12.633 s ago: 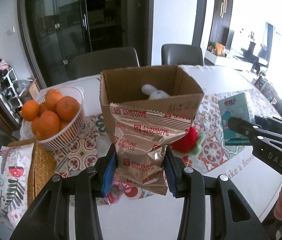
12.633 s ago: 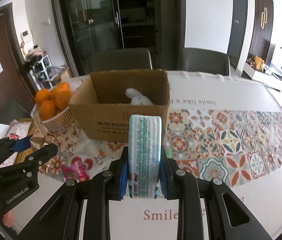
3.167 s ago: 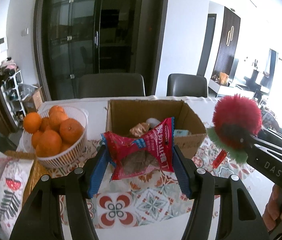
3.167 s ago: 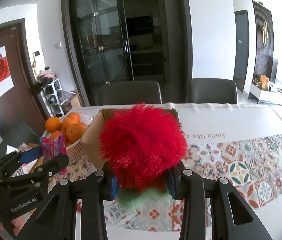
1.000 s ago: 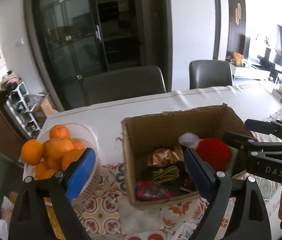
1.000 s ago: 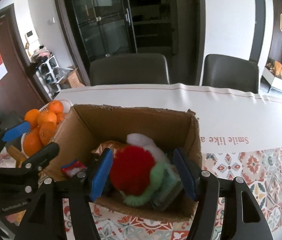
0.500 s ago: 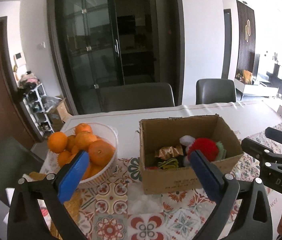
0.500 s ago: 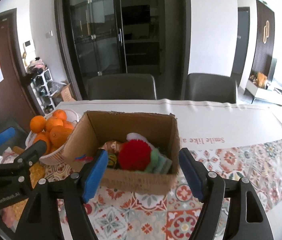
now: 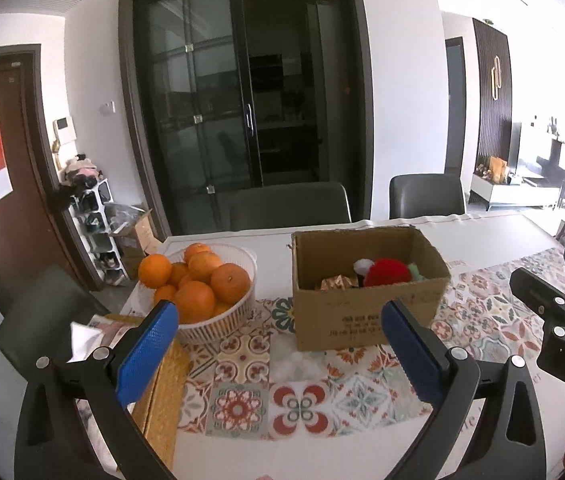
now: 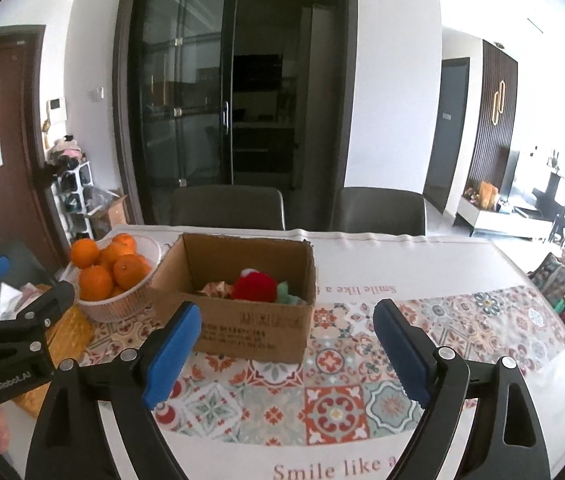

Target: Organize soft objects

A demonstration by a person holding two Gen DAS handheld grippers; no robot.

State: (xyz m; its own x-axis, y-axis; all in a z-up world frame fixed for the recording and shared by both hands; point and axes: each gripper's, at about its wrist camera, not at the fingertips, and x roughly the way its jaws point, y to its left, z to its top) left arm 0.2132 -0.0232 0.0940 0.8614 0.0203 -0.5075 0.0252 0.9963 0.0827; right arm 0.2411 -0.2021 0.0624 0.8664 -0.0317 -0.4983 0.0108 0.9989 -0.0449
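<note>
An open cardboard box [image 9: 366, 320] [image 10: 250, 328] stands on the patterned tablecloth. Inside it lie a red plush ball [image 9: 386, 274] [image 10: 253, 286], a gold snack packet [image 9: 336, 282] [image 10: 218, 290] and something green [image 10: 286, 294]. My left gripper [image 9: 277, 314] is open and empty, held back from the box's left front corner. My right gripper [image 10: 287, 312] is also empty; its jaws are opening, with only the box's front face seen beyond them. Each gripper shows at the edge of the other's view: the right gripper [image 9: 554, 312] and the left gripper [image 10: 22, 320].
A white basket [image 9: 218, 326] [image 10: 114, 306] of oranges stands left of the box. A yellow woven mat [image 9: 162, 392] and paper packs lie at the table's left edge. A white fluffy tuft [image 9: 298, 360] lies before the box. Two dark chairs [image 10: 226, 208] stand behind the table.
Both grippers have drawn back and up from the box, which now looks smaller and farther. The right jaws have spread wider, leaving the red plush inside the box.
</note>
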